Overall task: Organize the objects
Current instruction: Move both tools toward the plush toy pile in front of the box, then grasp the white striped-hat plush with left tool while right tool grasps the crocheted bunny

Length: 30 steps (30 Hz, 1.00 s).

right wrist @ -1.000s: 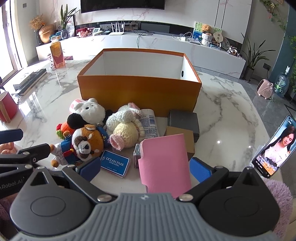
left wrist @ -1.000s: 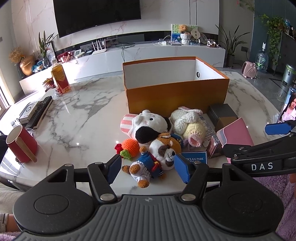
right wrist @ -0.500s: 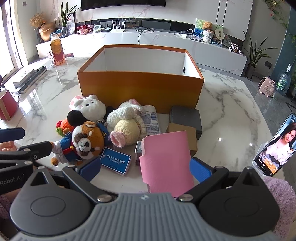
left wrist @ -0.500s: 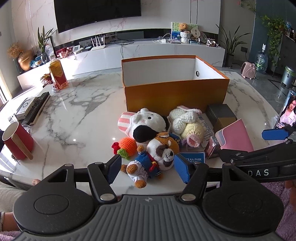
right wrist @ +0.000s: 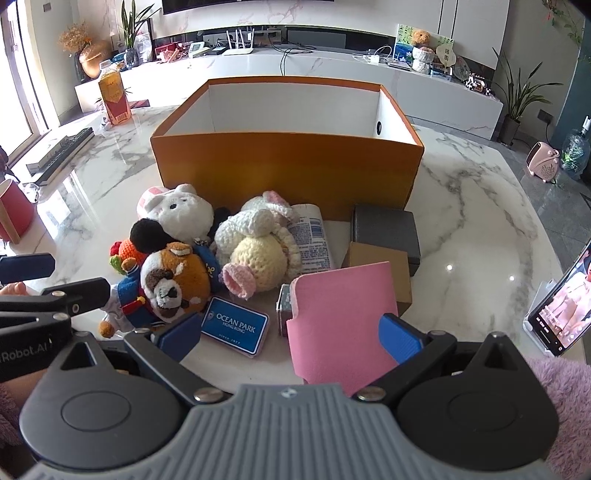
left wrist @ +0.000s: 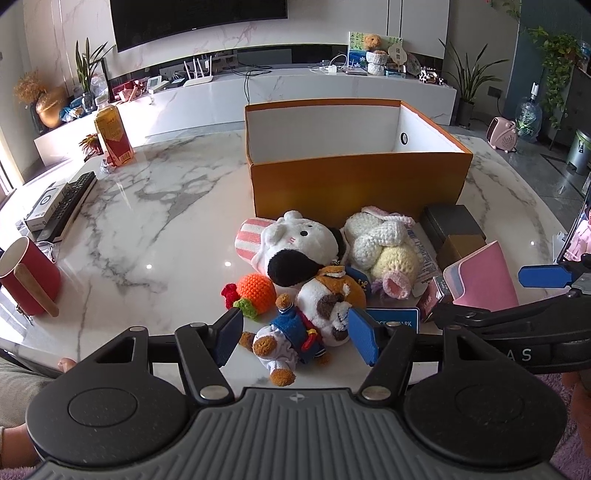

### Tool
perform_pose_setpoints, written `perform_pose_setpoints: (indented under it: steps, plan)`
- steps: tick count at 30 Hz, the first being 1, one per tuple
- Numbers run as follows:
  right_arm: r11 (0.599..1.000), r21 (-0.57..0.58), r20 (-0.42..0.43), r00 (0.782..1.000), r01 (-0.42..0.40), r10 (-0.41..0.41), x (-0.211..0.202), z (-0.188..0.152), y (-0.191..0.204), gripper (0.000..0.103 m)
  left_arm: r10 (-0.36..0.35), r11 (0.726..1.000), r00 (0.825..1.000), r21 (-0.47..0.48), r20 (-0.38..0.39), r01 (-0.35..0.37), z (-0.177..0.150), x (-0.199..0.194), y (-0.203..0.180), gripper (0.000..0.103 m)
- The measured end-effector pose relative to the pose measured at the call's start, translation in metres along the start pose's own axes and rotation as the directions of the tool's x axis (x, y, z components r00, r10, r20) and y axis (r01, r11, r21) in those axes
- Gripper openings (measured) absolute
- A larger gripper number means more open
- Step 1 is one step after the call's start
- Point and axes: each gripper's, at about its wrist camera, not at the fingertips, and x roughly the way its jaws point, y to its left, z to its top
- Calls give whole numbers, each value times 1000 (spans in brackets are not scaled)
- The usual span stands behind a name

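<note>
While the orange box [right wrist: 284, 162] at the table's middle looks empty, nothing is sorted yet.
Toys and small boxes all sit on the table's near edge, in front of the box. Left gripper [left wrist: 295, 334] wide open, holds nothing, straddling the sailor dog plush [left wrist: 317, 306]. Right gripper [right wrist: 288, 336] wide open, nothing gripped, around the pink pouch [right wrist: 343, 321]. Versus 1.0 s ago: left has closed in on the plush; right barely shifted.

A home living room: behind the marble table [left wrist: 155, 206] a big wall-mounted TV [left wrist: 199, 14] hangs over a long white console [left wrist: 295, 92], houseplants [left wrist: 469, 74] at its ends.
</note>
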Motion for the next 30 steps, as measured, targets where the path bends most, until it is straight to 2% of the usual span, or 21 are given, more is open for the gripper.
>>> perform_pose_setpoints:
  steps: [5, 9, 14, 16, 19, 21, 24, 27, 30]
  plan:
    - [1000, 12, 2, 1000, -16, 16, 10, 7, -1, 101, -11, 1000, 1000, -20, -14, 11, 7, 10, 7, 74]
    - [999, 13, -2, 999, -39, 39, 20, 17, -1, 90, -30, 999, 999, -46, -21, 29, 16, 20, 13, 74]
    - [999, -10, 29, 999, -44, 45, 28, 31, 4, 88, -116, 984, 990, -144, -79, 104, 25, 41, 25, 73]
    - [998, -37, 34, 998, -48, 50, 32, 36, 7, 75, -130, 980, 987, -163, -93, 114, 28, 49, 27, 73]
    - [995, -23, 4, 996, -93, 93, 41, 43, 5, 66, -135, 979, 985, -165, -103, 117, 33, 59, 30, 73]
    - [992, -17, -1, 993, -122, 122, 47, 48, 4, 64, -134, 976, 985, -184, -109, 113, 38, 66, 34, 73]
    - [991, -43, -5, 992, -125, 124, 56, 55, 9, 64, -150, 961, 982, -250, -117, 117, 47, 76, 43, 74]
    - [988, -75, -37, 991, -132, 129, 70, 62, 15, 64, -175, 942, 977, -310, -126, 129, 56, 88, 51, 80]
    - [986, -96, -67, 989, -135, 129, 84, 65, 18, 64, -163, 937, 974, -334, -159, 102, 63, 102, 50, 82]
